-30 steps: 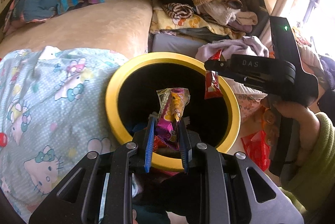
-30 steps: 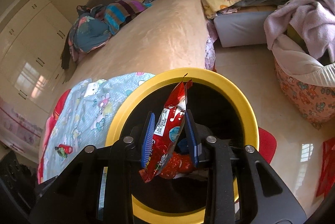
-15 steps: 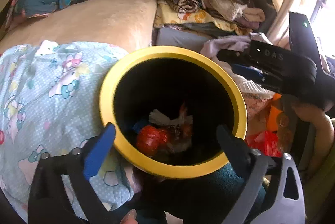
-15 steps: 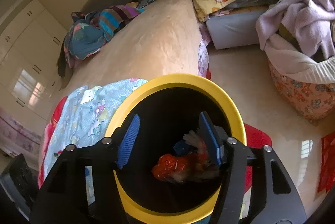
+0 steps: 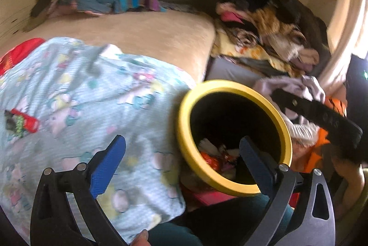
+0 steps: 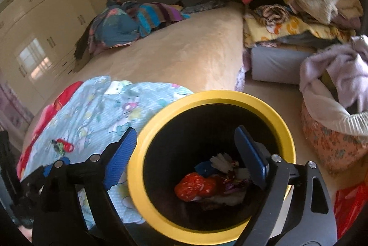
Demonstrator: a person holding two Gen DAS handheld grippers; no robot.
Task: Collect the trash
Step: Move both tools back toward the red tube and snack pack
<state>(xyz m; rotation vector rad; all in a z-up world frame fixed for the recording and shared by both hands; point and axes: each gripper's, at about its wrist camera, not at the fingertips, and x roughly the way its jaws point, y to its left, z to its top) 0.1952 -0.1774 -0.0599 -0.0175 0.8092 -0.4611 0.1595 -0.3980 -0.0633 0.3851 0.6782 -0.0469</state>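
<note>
Hovering above the yellow-rimmed bin (image 6: 138, 177), the right gripper (image 6: 184, 154) has just been spreading its fingers, nothing between them; the left gripper (image 5: 181, 154) likewise stands spread and empty. Snack wrappers (image 6: 195, 186) lie in the bin's bottom; another red wrapper (image 5: 25, 124) rests on the bed's cartoon-print blanket (image 5: 92, 94).

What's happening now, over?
Left gripper and right gripper: jaws just opened, empty. Wrappers in yellow bin. Red wrapper left on blanket.

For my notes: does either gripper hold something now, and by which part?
Nothing is held. The left gripper and right gripper have just opened, empty, over the bin.
</note>
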